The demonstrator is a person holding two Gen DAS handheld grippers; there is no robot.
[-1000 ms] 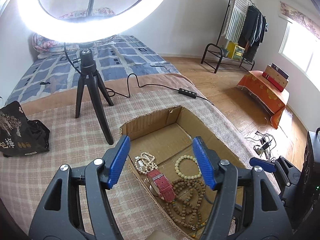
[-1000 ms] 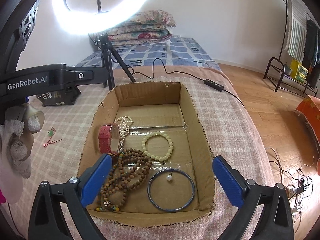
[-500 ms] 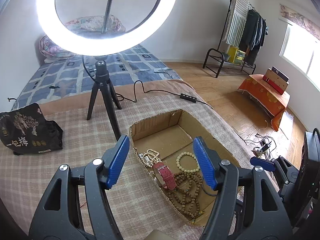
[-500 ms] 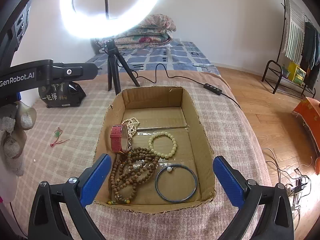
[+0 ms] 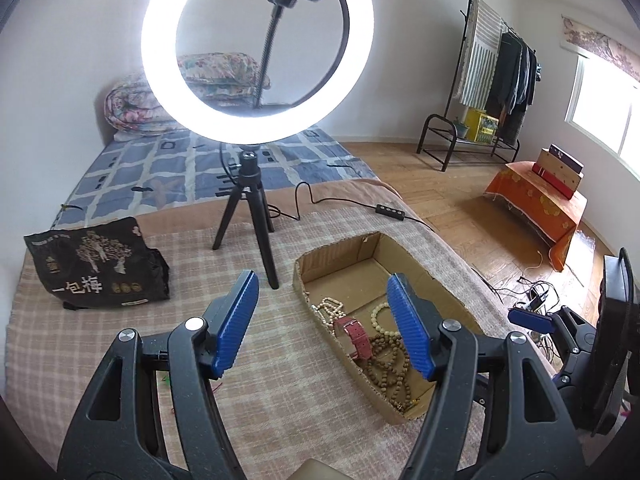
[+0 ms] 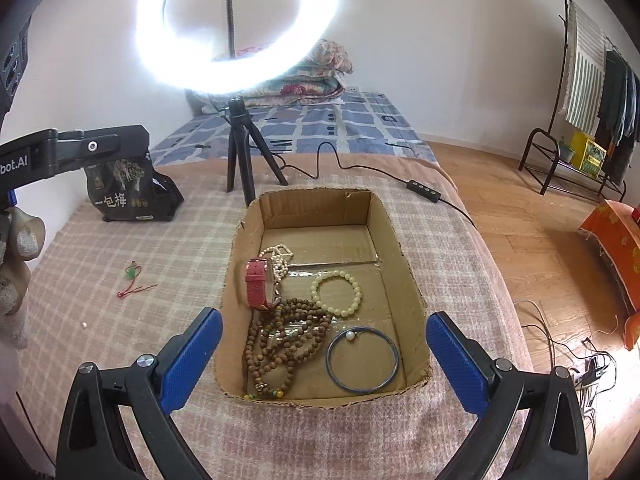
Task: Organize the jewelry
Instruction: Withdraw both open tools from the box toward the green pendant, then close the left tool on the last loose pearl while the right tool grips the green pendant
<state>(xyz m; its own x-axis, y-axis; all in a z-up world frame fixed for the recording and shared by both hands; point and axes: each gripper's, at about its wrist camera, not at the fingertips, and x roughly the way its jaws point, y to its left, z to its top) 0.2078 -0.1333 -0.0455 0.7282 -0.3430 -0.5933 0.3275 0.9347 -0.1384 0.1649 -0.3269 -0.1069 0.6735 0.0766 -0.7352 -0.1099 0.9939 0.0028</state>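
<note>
Since 1 s ago both grippers have pulled back and up from the box [image 6: 404,264]; it now sits further off in both views, and the ring light [image 5: 256,48] shows whole. Left gripper [image 5: 324,322]: jaws wide apart, nothing held, off the box's left edge. Right gripper [image 6: 324,354]: jaws wide apart, nothing held, hovering at the box's near wall. Inside the box: watch [image 6: 260,284] by the left wall w/ pearls [image 6: 280,258] just behind it, wood beads [image 6: 284,340] piled at near-left, pale bracelet [image 6: 336,294] at centre, bangle [image 6: 362,360] at near-right. Pieces lie collected in the box, likely the sorting goal. One red cord [image 6: 134,284] lies on the blanket well left of the box; prob. next pick, hence the open jaws.
</note>
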